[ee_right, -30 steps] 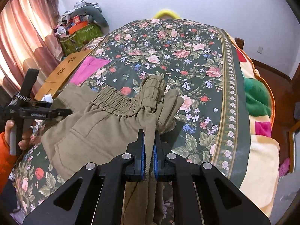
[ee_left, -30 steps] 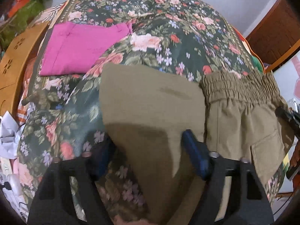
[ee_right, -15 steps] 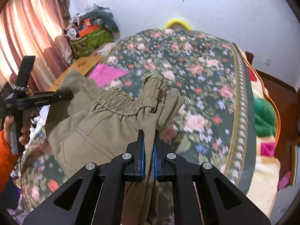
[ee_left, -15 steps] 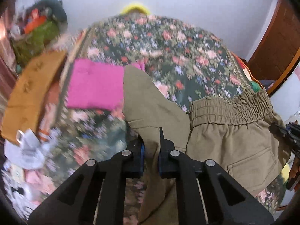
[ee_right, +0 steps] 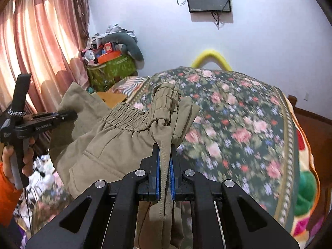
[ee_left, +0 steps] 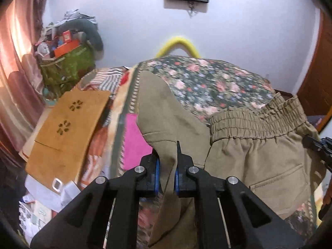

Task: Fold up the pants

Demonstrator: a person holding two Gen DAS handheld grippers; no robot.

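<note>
- Since the earlier frame the left tongs (ee_left: 167, 173), then spread over a flat khaki panel, have been closed on its edge, and the pants (ee_left: 257, 155) have been raised off the floral bed (ee_left: 217, 85).
- The right tongs (ee_right: 164, 173) are clamped on bunched fabric below the waistband (ee_right: 128, 118).
- The garment is held between both grips, apparently so that it hangs straight for folding.

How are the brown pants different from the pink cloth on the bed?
The brown pants are khaki, with a gathered elastic waistband and a pocket; the pink cloth is plain bright pink. The pants are pinched by the left gripper and the right gripper and lifted; the pink cloth lies flat on the bed, untouched. The pants look larger. Both are fabric.
</note>
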